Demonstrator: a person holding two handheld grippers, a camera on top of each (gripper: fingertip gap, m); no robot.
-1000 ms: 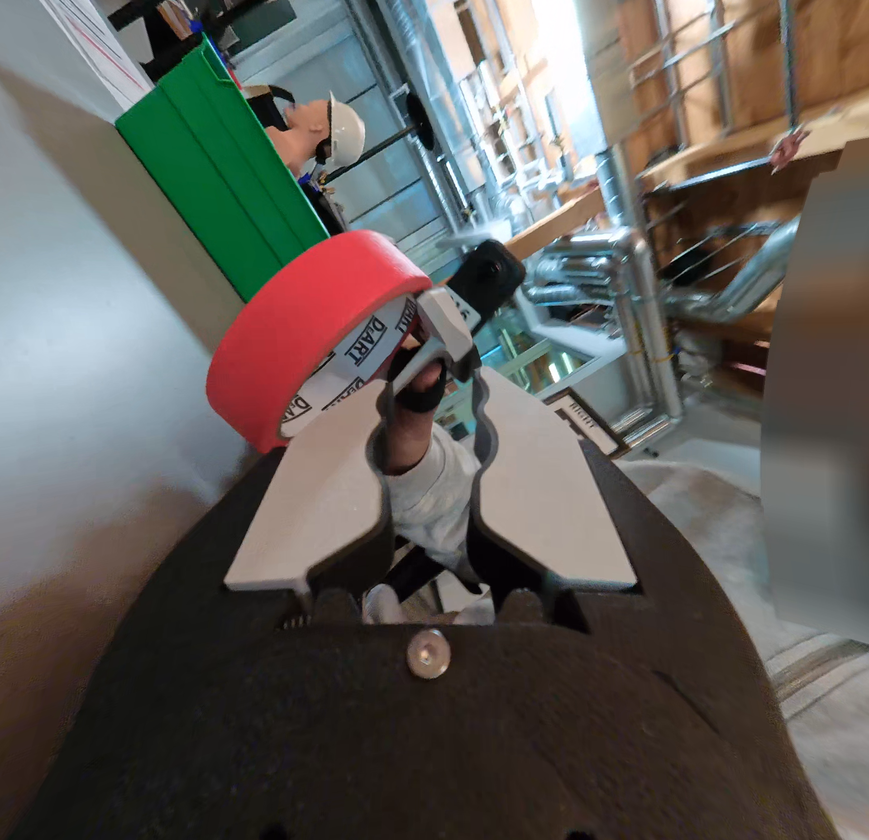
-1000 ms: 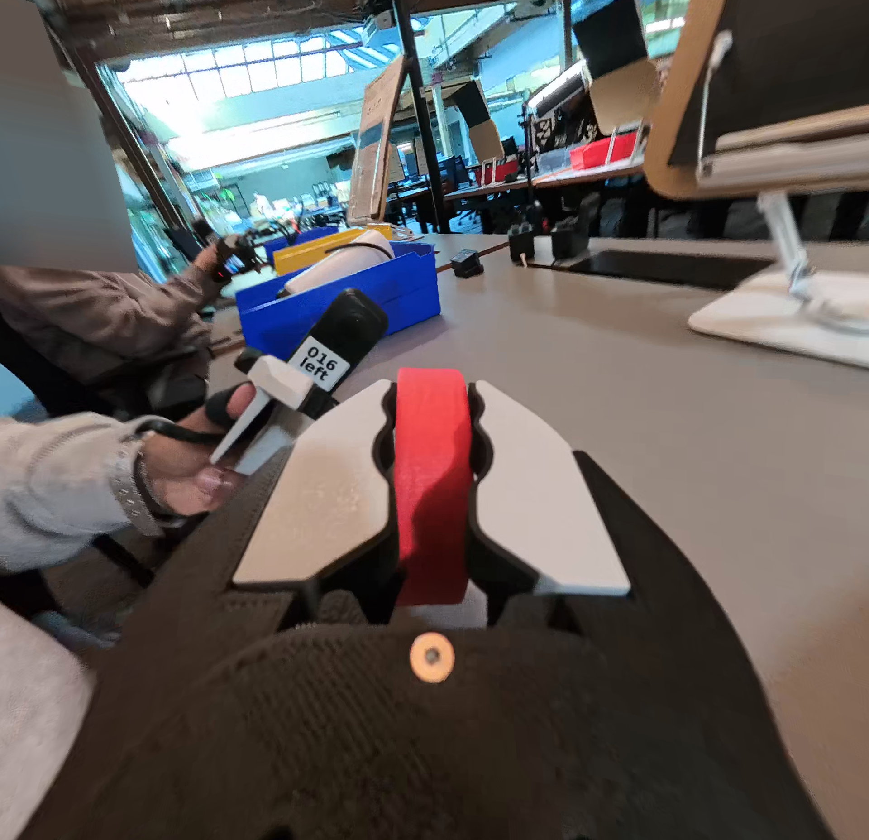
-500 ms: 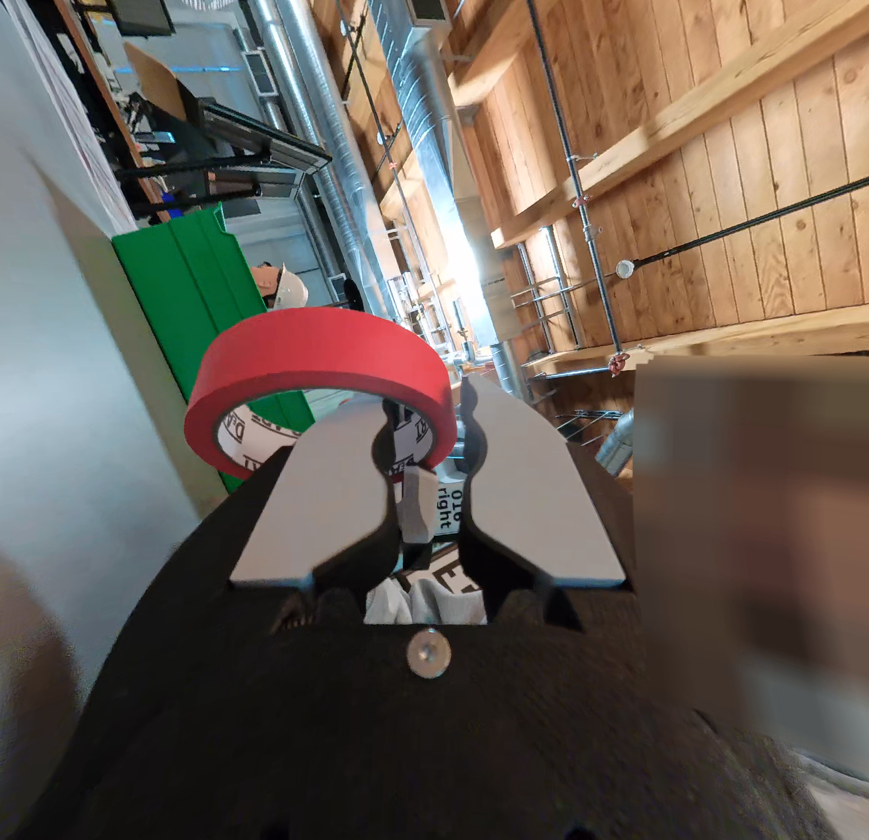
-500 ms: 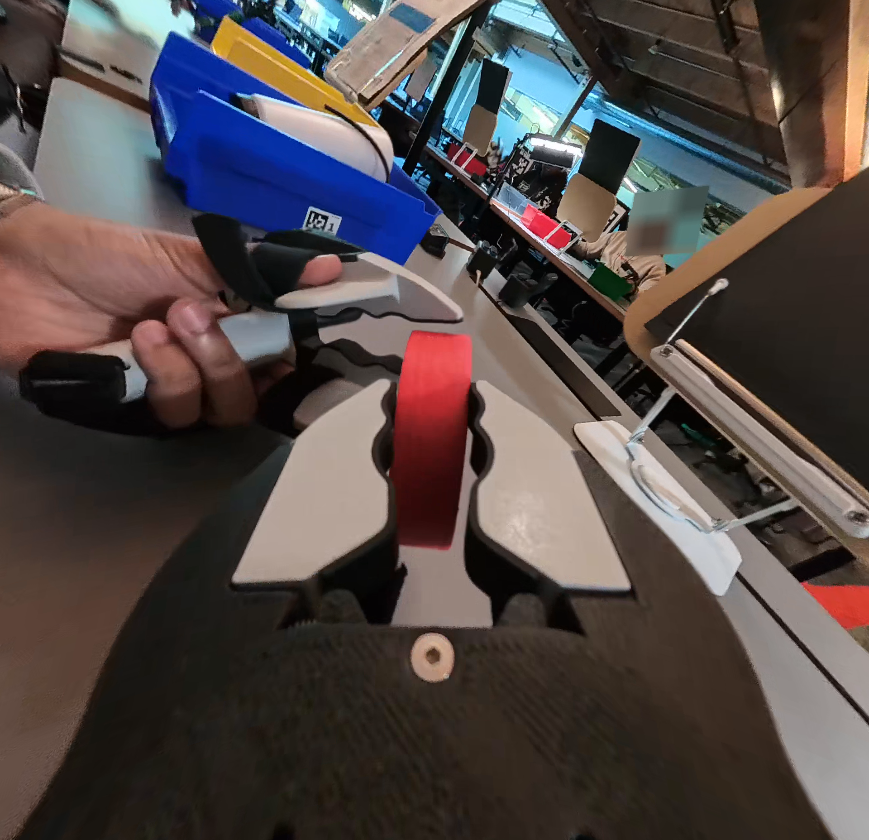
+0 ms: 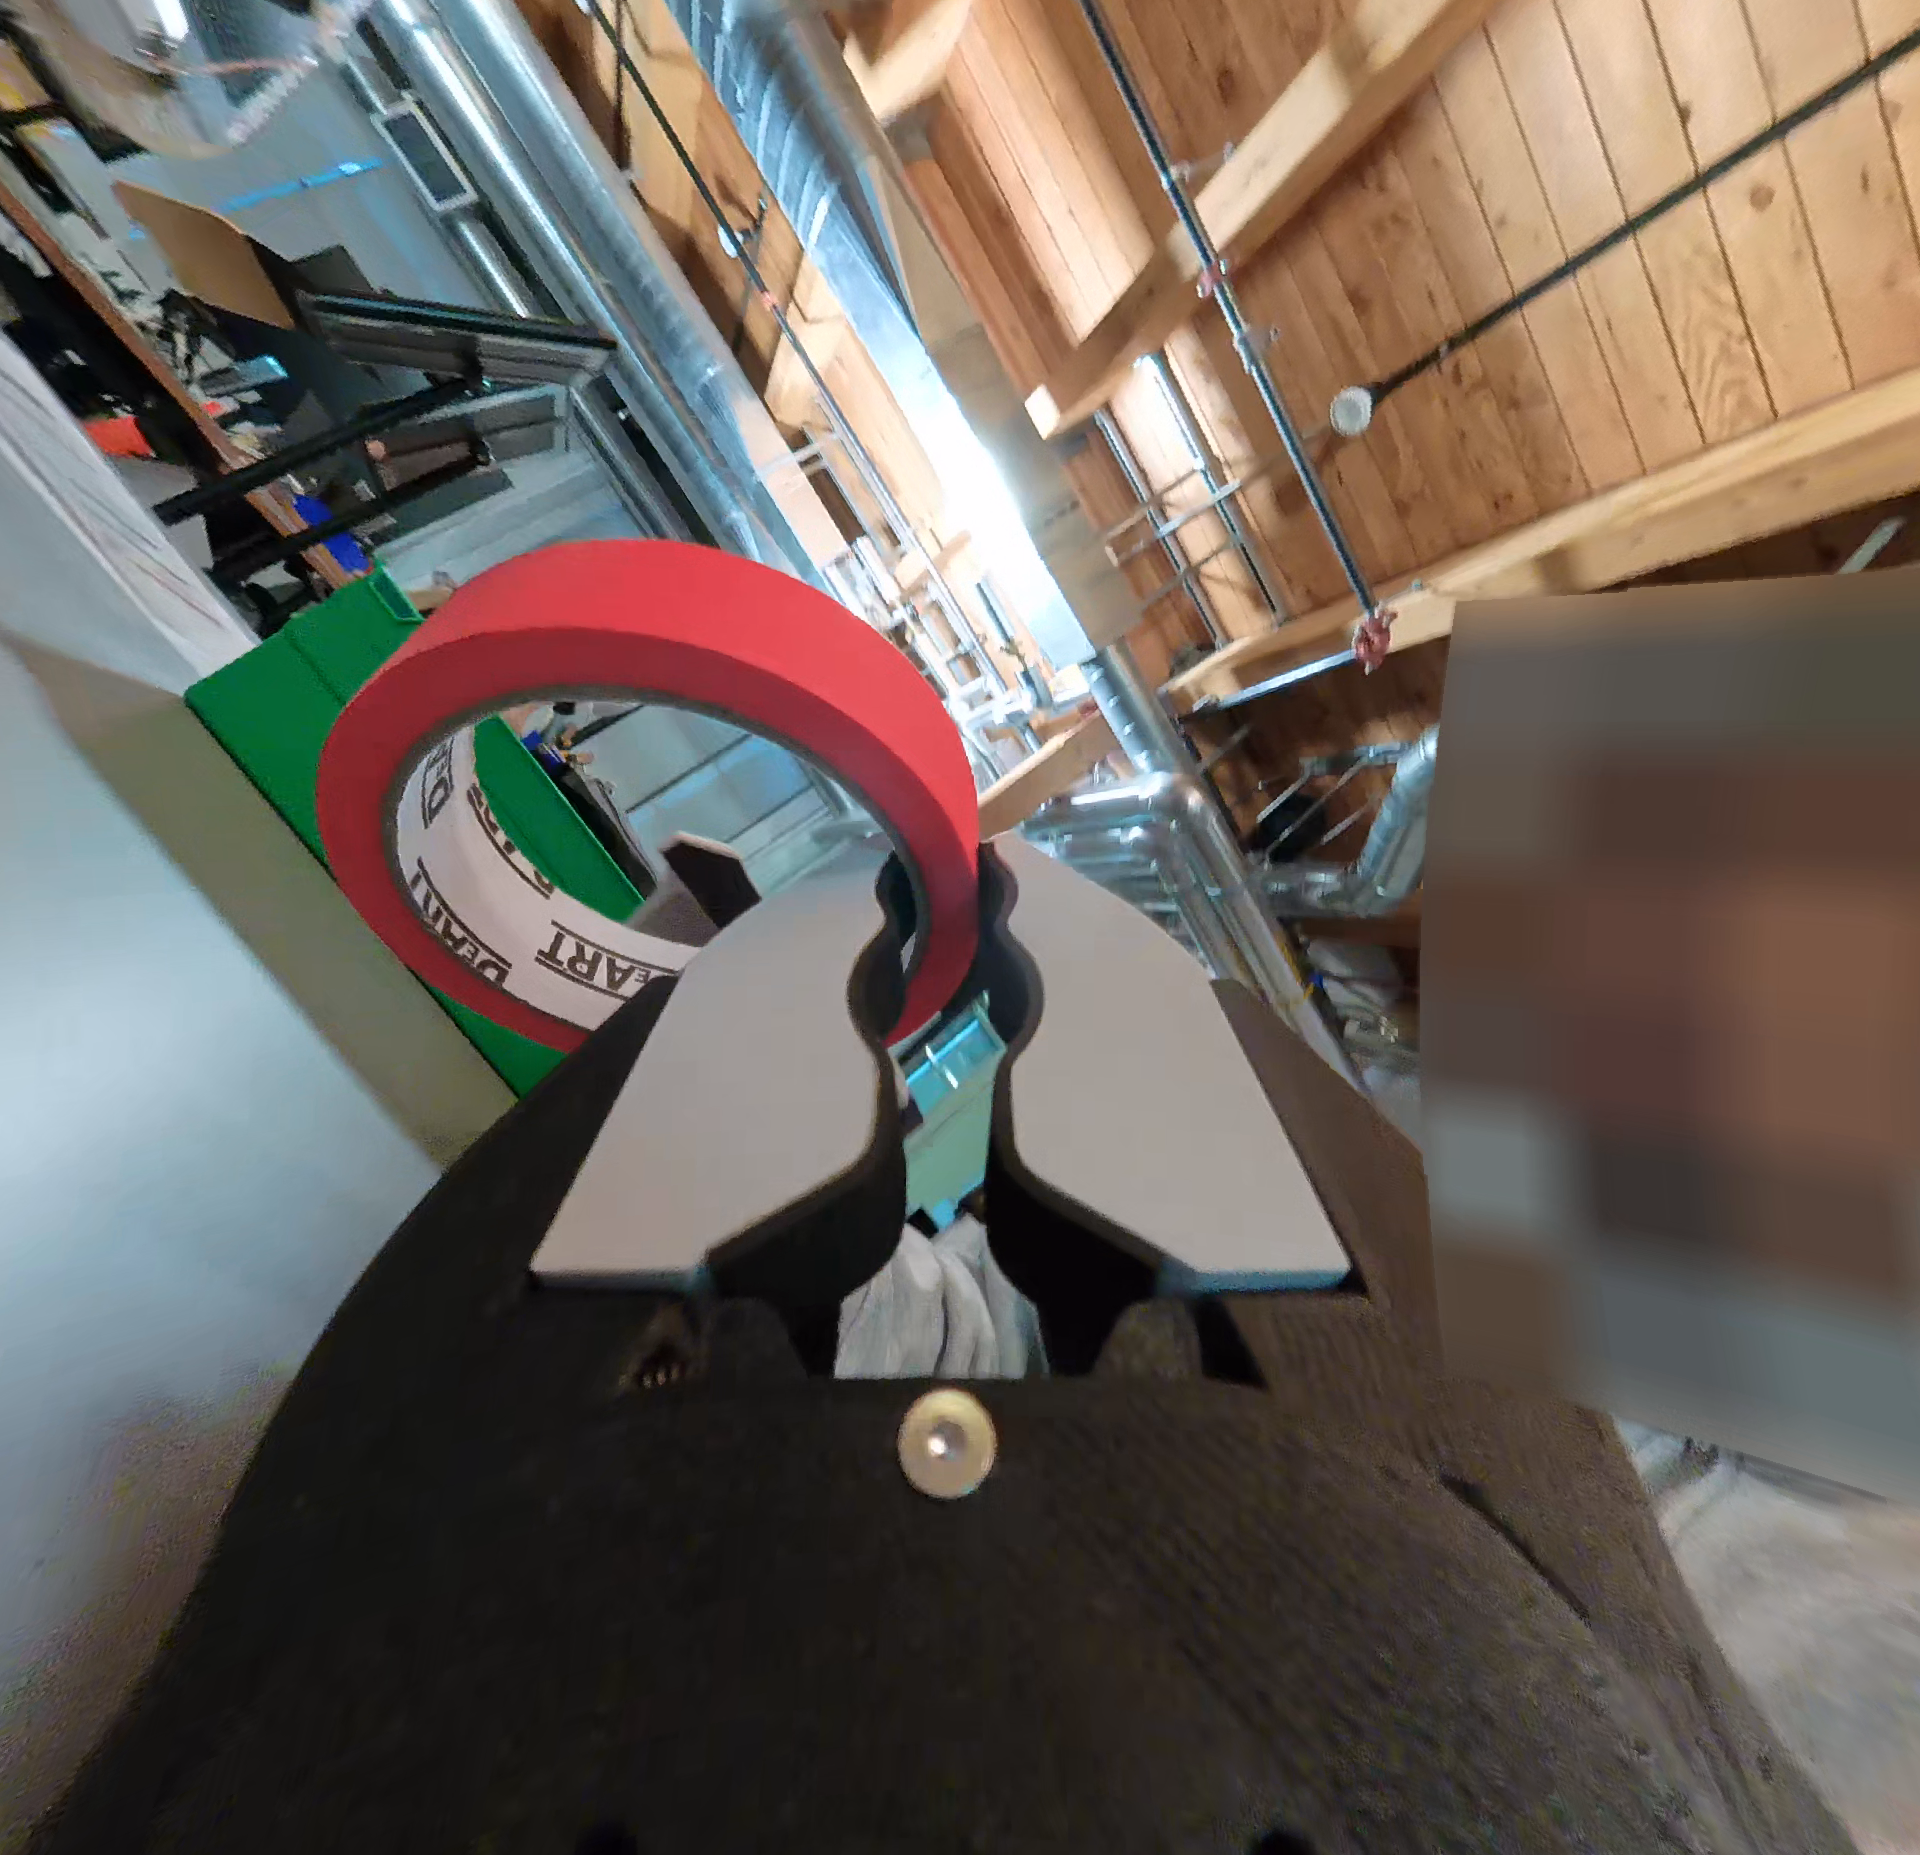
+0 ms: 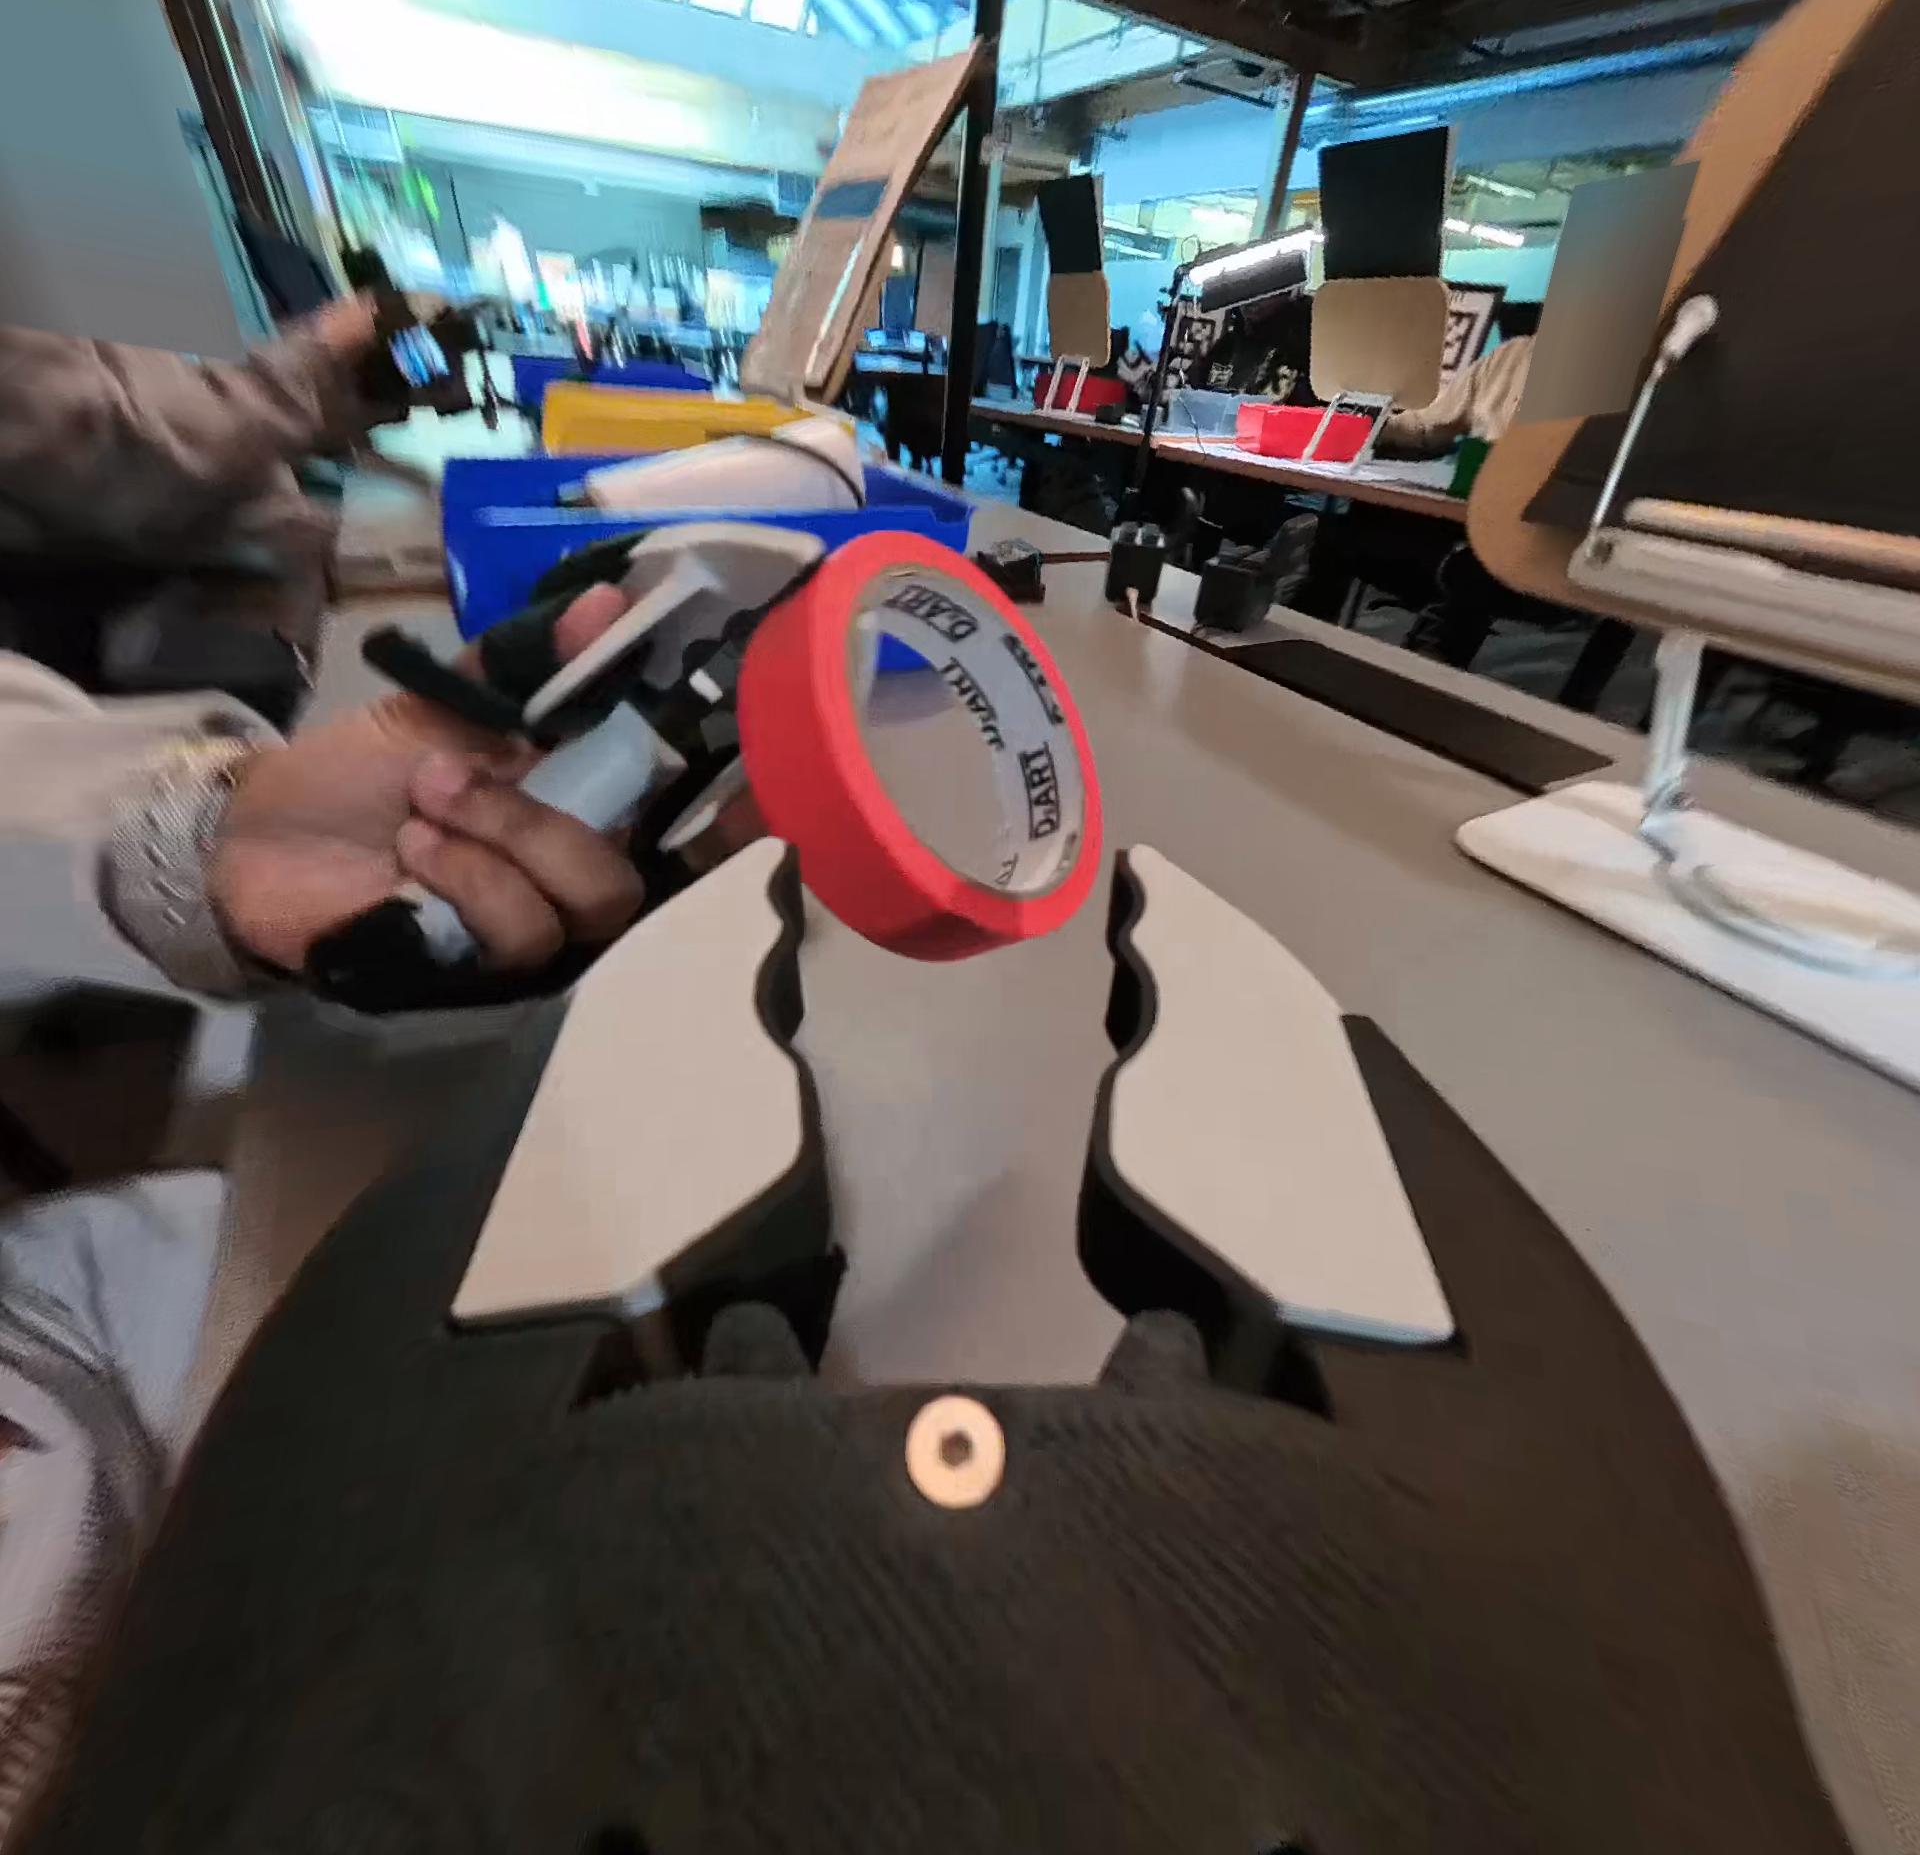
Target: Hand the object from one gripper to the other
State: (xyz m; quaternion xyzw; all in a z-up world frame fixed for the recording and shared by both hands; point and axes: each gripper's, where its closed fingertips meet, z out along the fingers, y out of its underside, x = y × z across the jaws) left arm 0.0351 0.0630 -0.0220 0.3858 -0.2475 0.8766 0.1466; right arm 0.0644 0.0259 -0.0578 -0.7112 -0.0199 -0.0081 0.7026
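Black textured hand-held grippers (image 5: 940, 932) (image 6: 951, 932), pale grey fingers (image 6: 665, 1109).
Silver screw (image 6: 954, 1451) at each base; wavy black inner edges; light grey sleeve (image 6: 156, 849).

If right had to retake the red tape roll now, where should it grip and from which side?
Best bet: pinch the band of the red tape roll at its low edge, one finger inside the ring, one outside. The roll hangs tilted, that edge just ahead of the open right gripper. The left gripper already clamps the far side, so come in opposite it.
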